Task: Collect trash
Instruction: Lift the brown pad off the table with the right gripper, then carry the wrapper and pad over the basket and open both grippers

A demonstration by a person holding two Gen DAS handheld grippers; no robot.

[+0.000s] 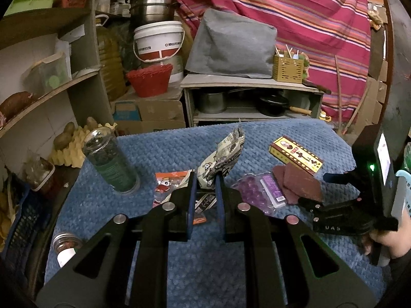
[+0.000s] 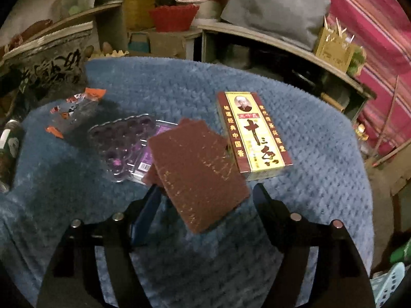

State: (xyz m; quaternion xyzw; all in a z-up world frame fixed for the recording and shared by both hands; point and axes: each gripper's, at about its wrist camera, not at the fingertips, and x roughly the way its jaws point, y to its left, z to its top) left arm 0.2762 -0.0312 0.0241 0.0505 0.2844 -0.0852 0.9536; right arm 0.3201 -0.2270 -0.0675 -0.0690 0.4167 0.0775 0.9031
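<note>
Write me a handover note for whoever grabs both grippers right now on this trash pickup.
Left gripper: shut on the patterned wrapper, lifted off the blue mat.
Right gripper: open around the brown pad, no grip yet.
Still lying on the mat: orange wrapper, purple blister tray, yellow box.
Done: one wrapper picked up.
Left: bin it, then clear the rest. The light blue basket at the right edge may be the bin.

On the bench [image 1: 159,151], a jar [image 1: 110,161] stands near the left edge. A box [image 2: 253,134] lies toward the right edge. Between them lie a wrapper [image 1: 169,184], a tray [image 2: 128,143] and pads [image 2: 197,169]; the pads overlap the tray.
</note>
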